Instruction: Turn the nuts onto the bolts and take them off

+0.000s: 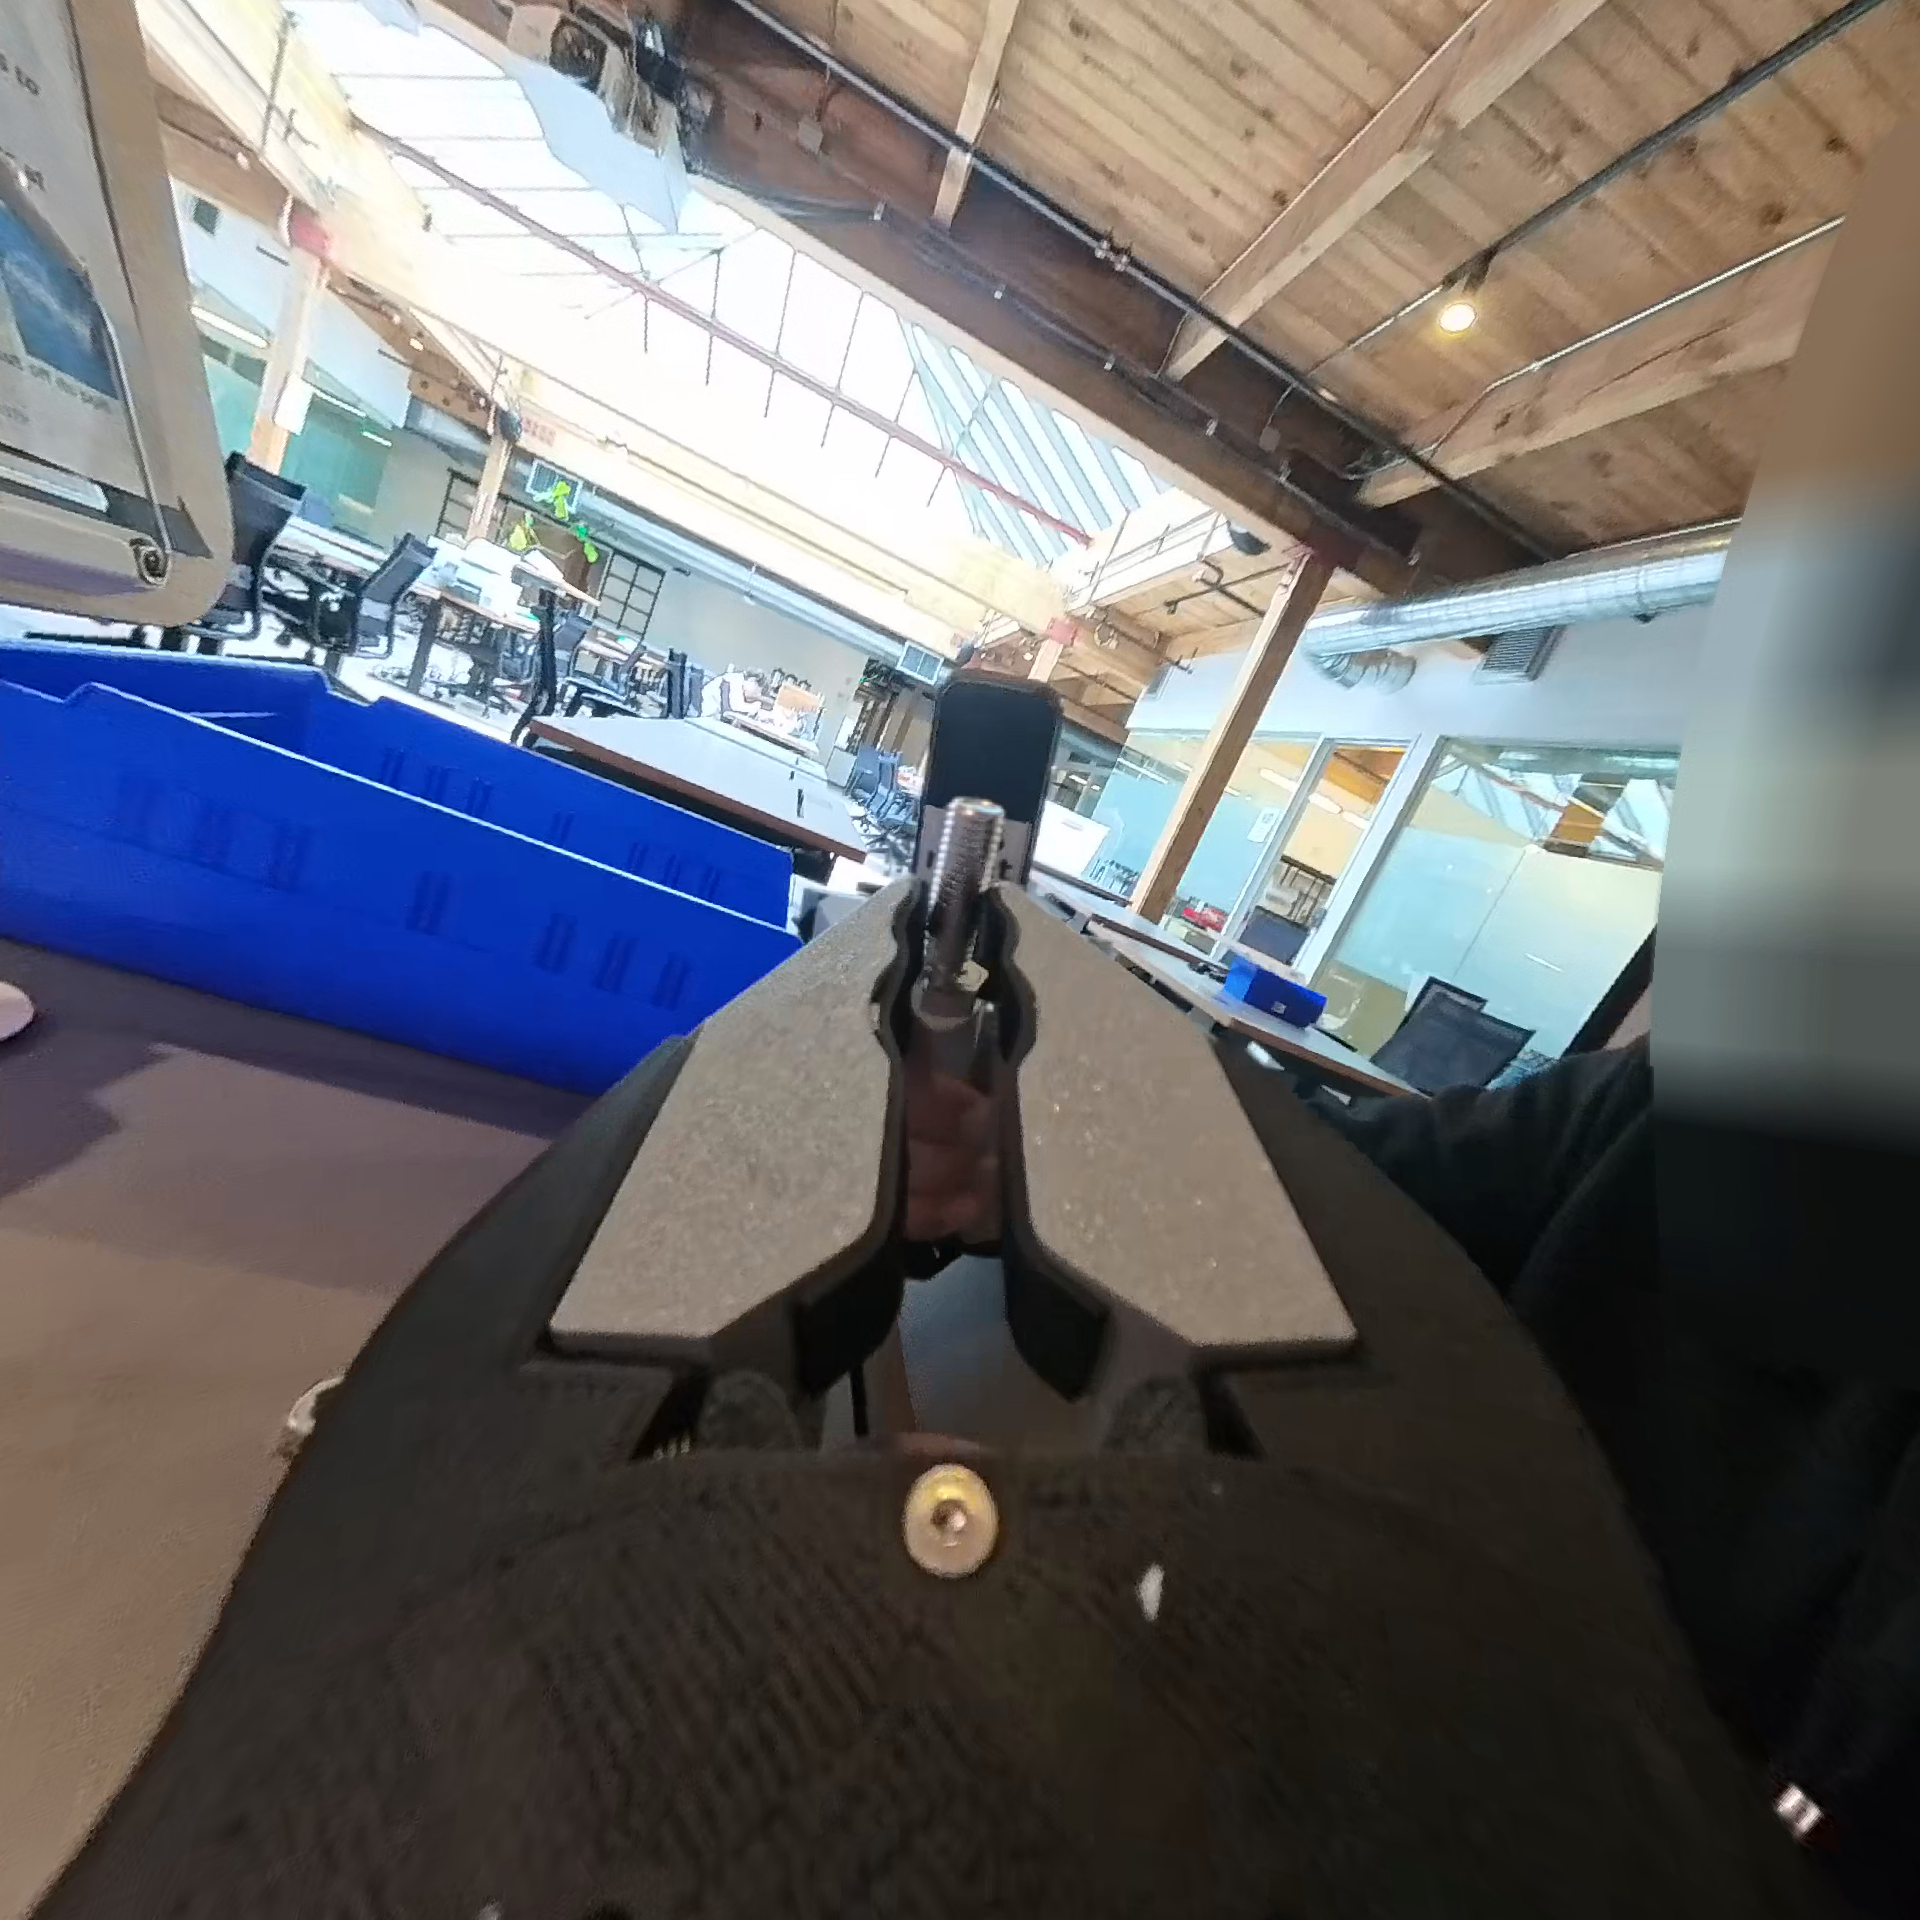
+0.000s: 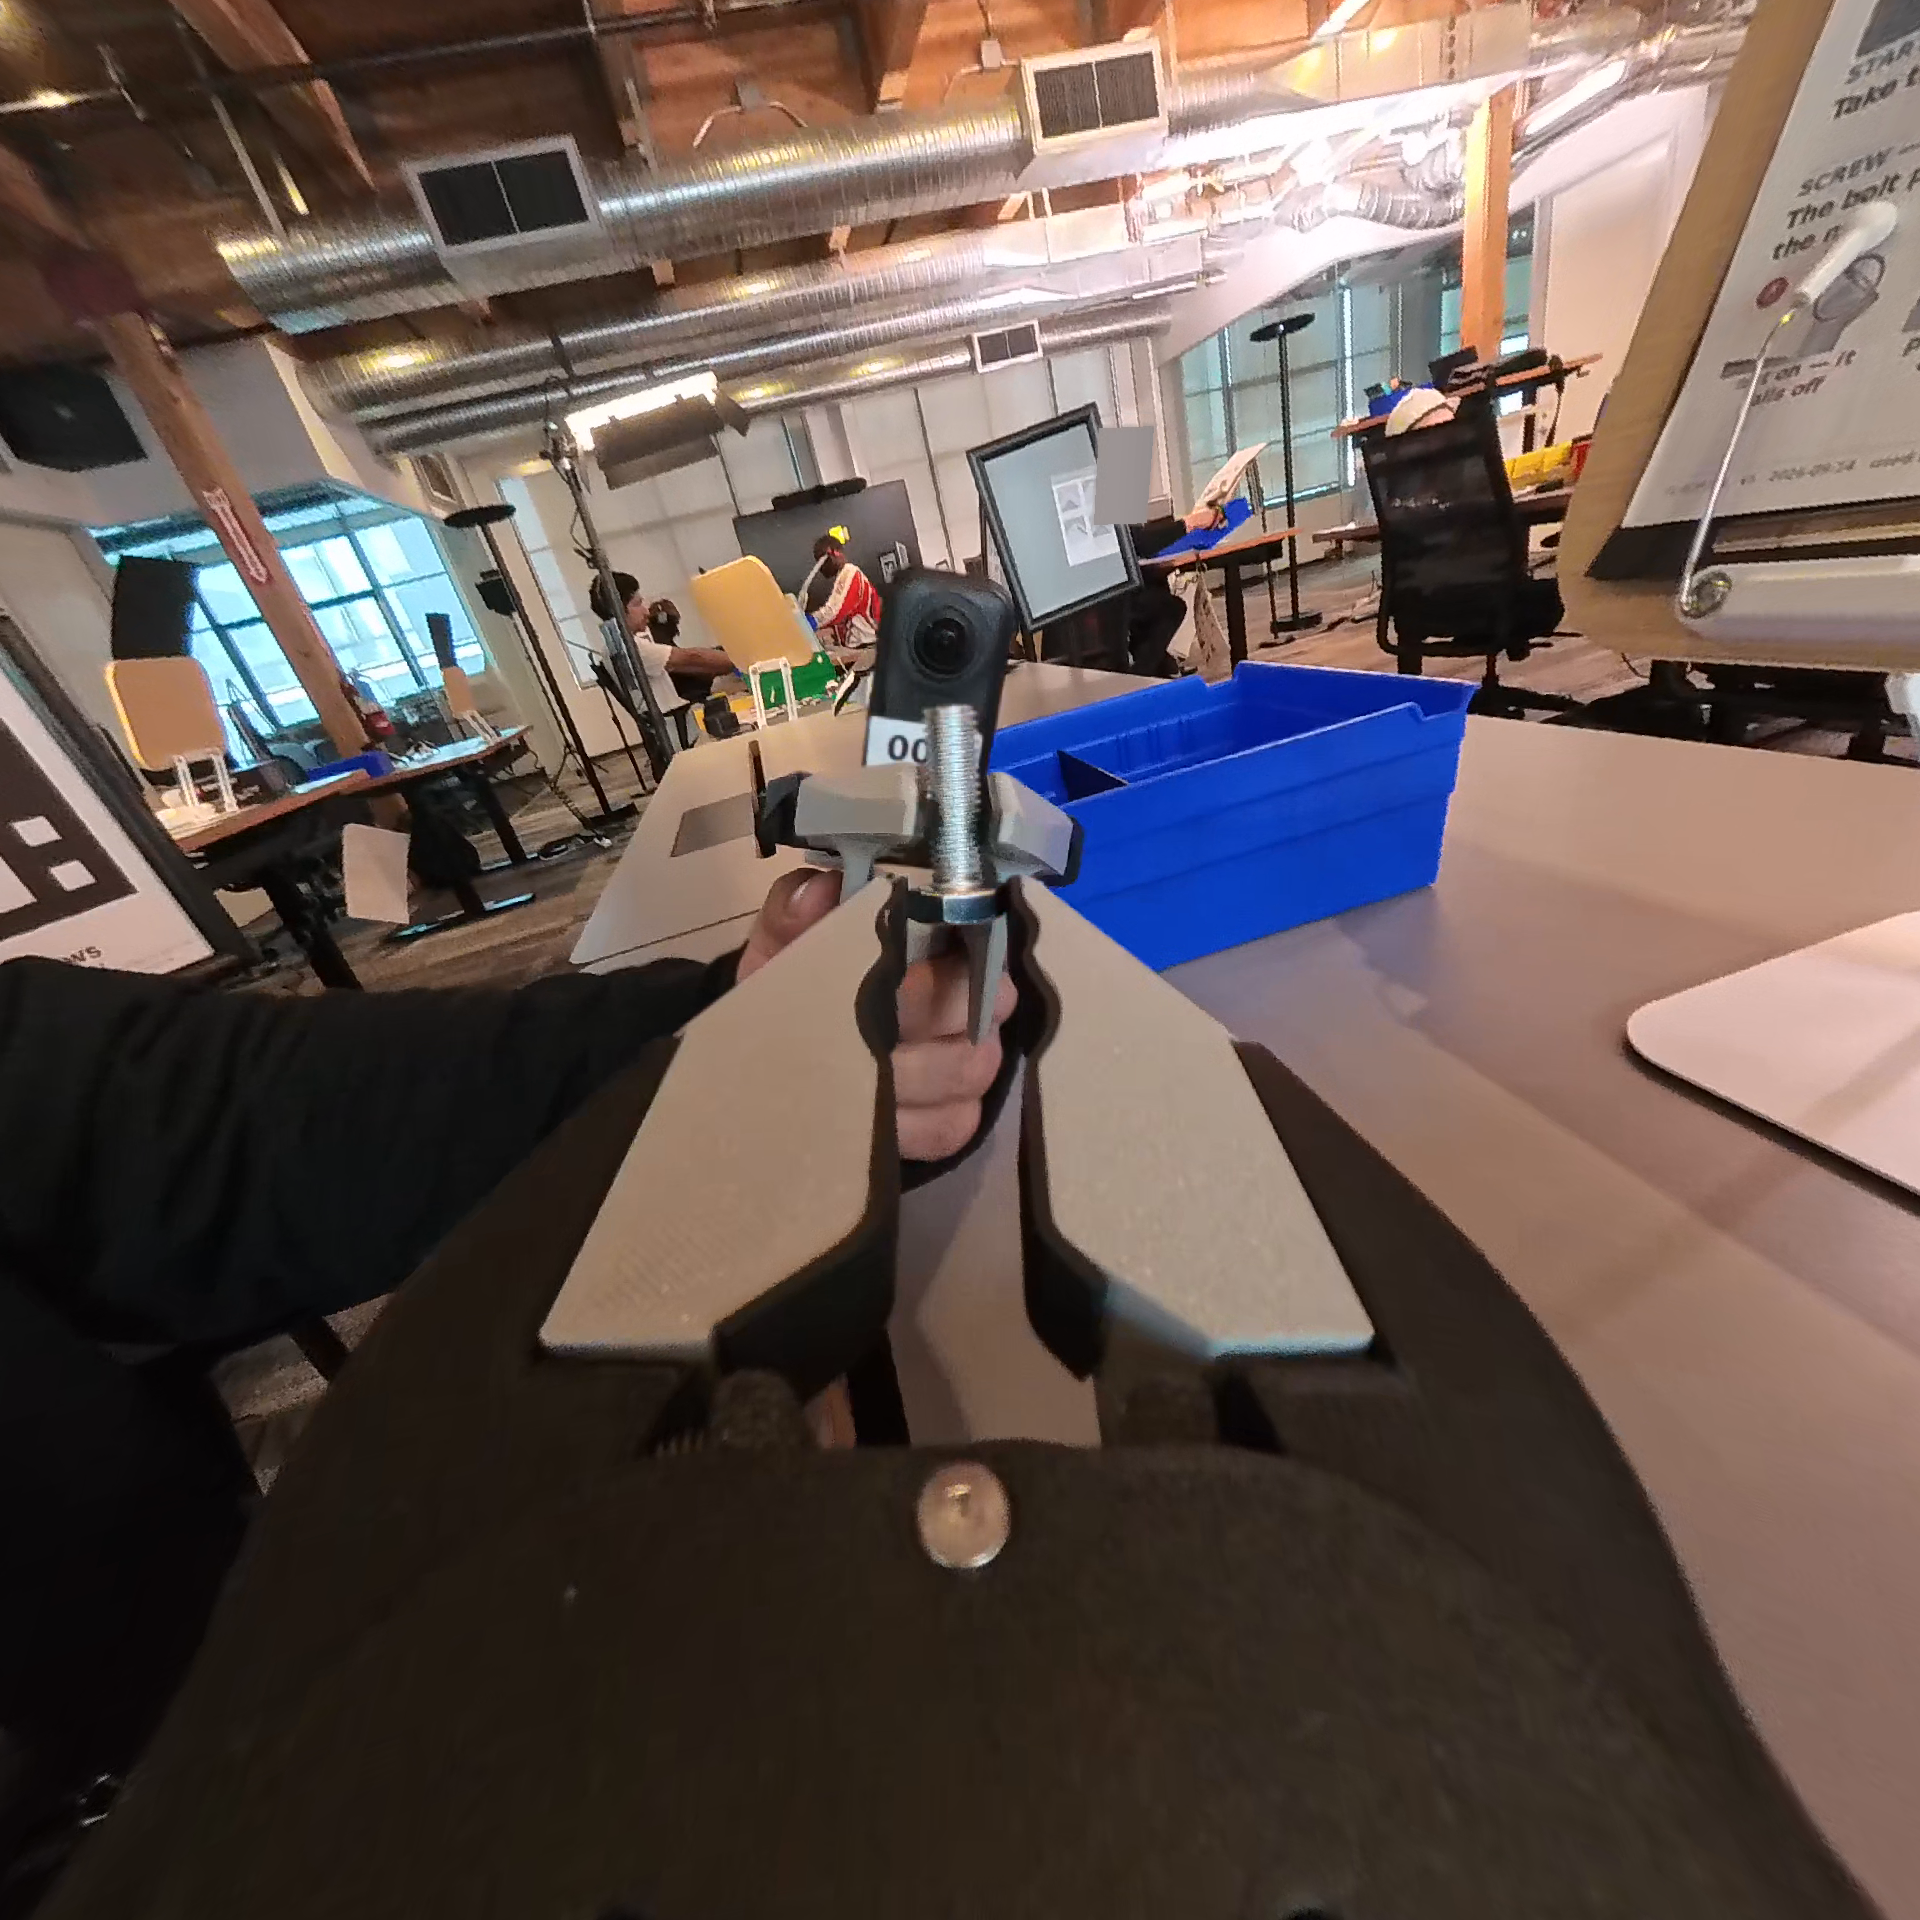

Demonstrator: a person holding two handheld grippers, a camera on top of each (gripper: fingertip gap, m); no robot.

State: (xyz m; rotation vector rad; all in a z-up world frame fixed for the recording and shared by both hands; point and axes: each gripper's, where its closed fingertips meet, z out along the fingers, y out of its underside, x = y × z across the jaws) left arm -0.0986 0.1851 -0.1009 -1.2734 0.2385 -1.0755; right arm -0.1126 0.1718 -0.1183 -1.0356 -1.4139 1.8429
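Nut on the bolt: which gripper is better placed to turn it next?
Right, probably. The right gripper is shut on the nut at the foot of the bolt; the left gripper clamps the threads above, steadying it.

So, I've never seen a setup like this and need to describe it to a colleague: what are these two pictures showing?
There is no robot here. A person holds two hand-held pincers, each with a camera that looks along its two grey fingers. One picture comes from the left gripper, the other from the right gripper.

The two tools meet tip to tip. The left one pinches the threaded bolt, which points upward. The right one closes on the hex piece at the bolt's lower end; I cannot tell whether that is a nut or the bolt's head. The person's hand shows behind it.

On the grey table sits a blue bin with dividers.
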